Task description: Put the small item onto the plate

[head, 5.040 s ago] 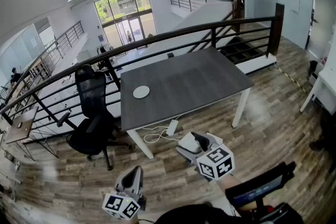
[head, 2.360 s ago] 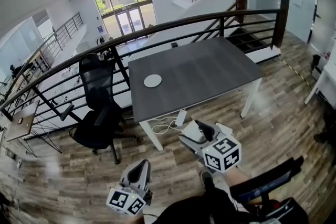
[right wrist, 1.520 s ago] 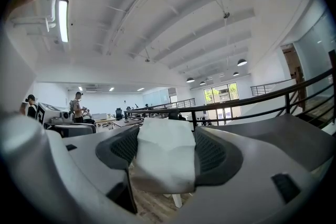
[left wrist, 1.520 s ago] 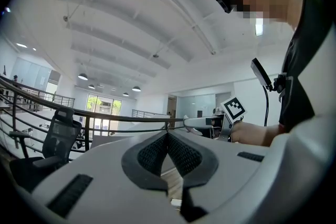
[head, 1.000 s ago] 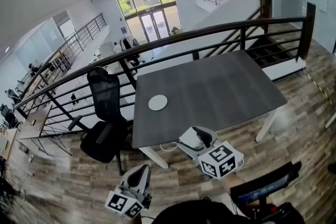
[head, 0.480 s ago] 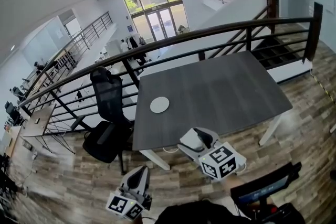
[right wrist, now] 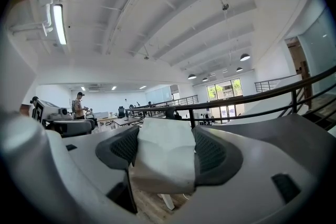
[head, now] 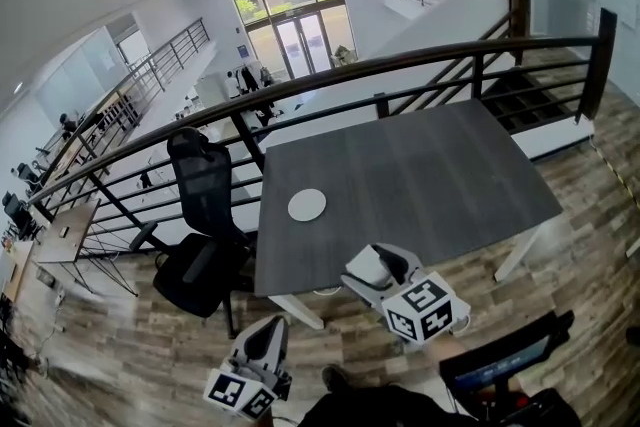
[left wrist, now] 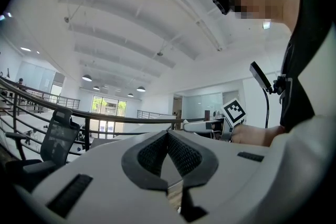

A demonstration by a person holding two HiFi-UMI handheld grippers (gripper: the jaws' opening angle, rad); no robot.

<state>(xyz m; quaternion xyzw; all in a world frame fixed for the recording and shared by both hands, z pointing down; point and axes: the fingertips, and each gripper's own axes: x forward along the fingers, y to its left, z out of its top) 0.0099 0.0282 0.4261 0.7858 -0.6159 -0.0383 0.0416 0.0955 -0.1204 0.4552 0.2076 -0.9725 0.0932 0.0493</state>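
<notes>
A small white plate [head: 307,205] lies on the left part of the dark grey table [head: 420,175]. My right gripper [head: 372,265] hangs in front of the table's near edge, above the floor, shut on a small white blocky item [head: 366,267]. In the right gripper view that white item [right wrist: 164,157] fills the gap between the dark pads [right wrist: 215,157] of the right gripper [right wrist: 165,140]. My left gripper [head: 266,335] is lower and to the left, over the wooden floor. In its own view the left gripper [left wrist: 168,136] stands with its jaws pressed together and nothing held.
A black office chair [head: 203,215] stands at the table's left end. A black railing [head: 400,65] runs behind the table. White table legs [head: 300,311] reach down to the wooden floor. A dark device on a stand [head: 500,360] sits at my lower right.
The table and plate have shifted slightly in the head view as the person moves closer. Both grippers keep their places and their hold.
</notes>
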